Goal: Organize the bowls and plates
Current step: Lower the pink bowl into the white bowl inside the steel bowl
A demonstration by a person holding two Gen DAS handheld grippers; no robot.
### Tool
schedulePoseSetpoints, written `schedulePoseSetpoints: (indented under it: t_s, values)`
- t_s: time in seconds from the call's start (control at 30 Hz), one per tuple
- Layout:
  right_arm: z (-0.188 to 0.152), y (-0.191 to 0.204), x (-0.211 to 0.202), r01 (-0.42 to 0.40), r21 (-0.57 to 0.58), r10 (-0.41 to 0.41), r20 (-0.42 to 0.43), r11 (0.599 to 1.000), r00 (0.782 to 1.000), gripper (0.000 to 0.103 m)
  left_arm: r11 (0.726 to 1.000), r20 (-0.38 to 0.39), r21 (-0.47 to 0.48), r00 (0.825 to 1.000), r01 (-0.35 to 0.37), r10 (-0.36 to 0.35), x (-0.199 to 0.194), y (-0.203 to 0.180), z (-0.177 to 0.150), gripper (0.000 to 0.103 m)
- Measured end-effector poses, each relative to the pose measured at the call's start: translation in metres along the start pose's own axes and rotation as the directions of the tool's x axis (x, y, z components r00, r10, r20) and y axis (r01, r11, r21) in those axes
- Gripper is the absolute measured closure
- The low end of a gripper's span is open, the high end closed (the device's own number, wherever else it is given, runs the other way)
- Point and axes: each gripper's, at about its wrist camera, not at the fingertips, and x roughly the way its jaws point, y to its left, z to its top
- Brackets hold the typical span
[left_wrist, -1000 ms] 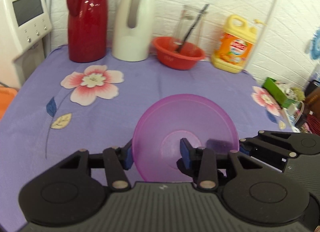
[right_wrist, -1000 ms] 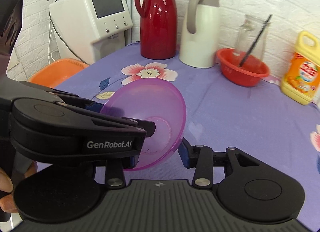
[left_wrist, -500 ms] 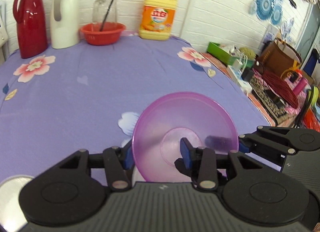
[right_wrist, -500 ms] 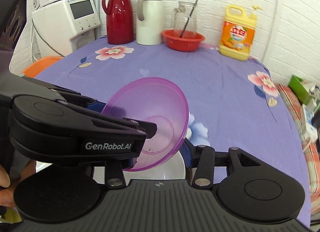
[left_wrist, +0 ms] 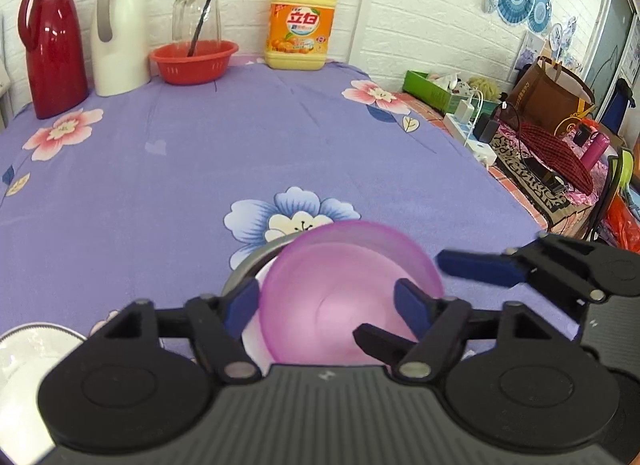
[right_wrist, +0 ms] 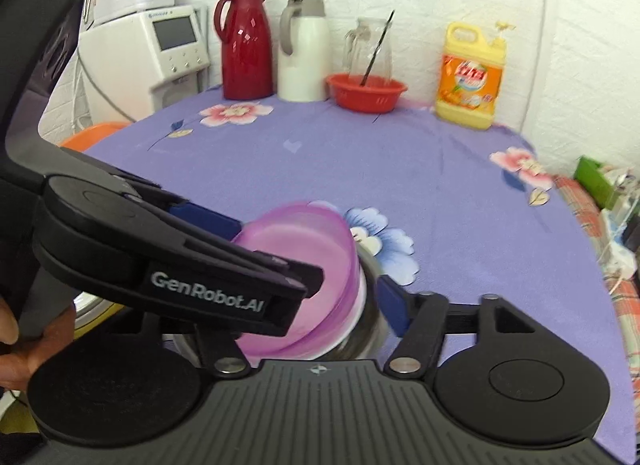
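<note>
- Purple bowl (left_wrist: pixel 344 289) at lower centre of the left wrist view, tilted, near edge between the left gripper (left_wrist: pixel 326 303) jaws; jaws spread, contact with the rim unclear.
- Beneath it, a white bowl (left_wrist: pixel 256 339) nested in a steel bowl (left_wrist: pixel 248 265) on the purple floral surface (left_wrist: pixel 200 169).
- Right gripper (right_wrist: pixel 288 297) jaws apart, straddling the stack at lower centre of the right wrist view; left jaw hidden.
- Legible: "GenRobot.AI" on the left gripper; "立白" on the yellow detergent bottle (left_wrist: pixel 301 21), upper centre.
</note>
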Motion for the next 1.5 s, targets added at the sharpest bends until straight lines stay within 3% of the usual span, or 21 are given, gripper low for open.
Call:
schedulePoseSetpoints:
  t_s: [0.17,0.3,0.43,0.57,0.7,1.2,1.33,1.5]
  values:
    - [-0.008,-0.008,-0.021,0.052,0.049,-0.056,0.078,0.997,0.995,0.0,0.998,0.109,0.033,0.993,-0.048,0.044,-0.023,-0.002,-0.001,0.009]
    - [-0.021,-0.015,-0.032,0.058,0.167,-0.077,0.114,0.984,0.99,0.0,0.996,0.193,-0.015,0.977,-0.088,0.089,-0.041,0.003,-0.004,0.005]
    - [-0.036,-0.017,-0.034,0.04,0.295,-0.085,0.141,0.955,0.986,0.0,0.99,0.212,-0.094,0.969,-0.106,0.124,-0.047,0.013,-0.011,0.004]
    - [-0.042,-0.018,-0.032,0.023,0.33,-0.073,0.14,0.944,0.987,0.0,0.984,0.175,-0.153,0.977,-0.095,0.122,-0.042,0.026,-0.017,0.004]
    - [-0.04,-0.021,-0.022,0.015,0.346,-0.063,0.128,0.938,0.99,0.0,0.979,0.139,-0.148,0.978,-0.137,0.158,-0.029,0.029,-0.017,0.004]
    - [-0.042,-0.025,0.006,0.005,0.364,-0.031,0.065,0.931,0.997,0.0,0.978,0.1,-0.14,0.98,-0.156,0.171,-0.013,0.032,-0.011,0.004]
    - [-0.034,-0.028,-0.005,-0.017,0.367,-0.024,0.108,0.93,0.994,0.0,0.98,0.088,-0.138,0.984,-0.142,0.155,-0.009,0.033,-0.007,0.003]
    - [-0.025,-0.023,-0.002,0.002,0.302,-0.028,0.08,0.953,0.996,0.0,0.992,0.038,-0.072,0.994,-0.102,0.105,-0.003,0.032,-0.001,0.003]
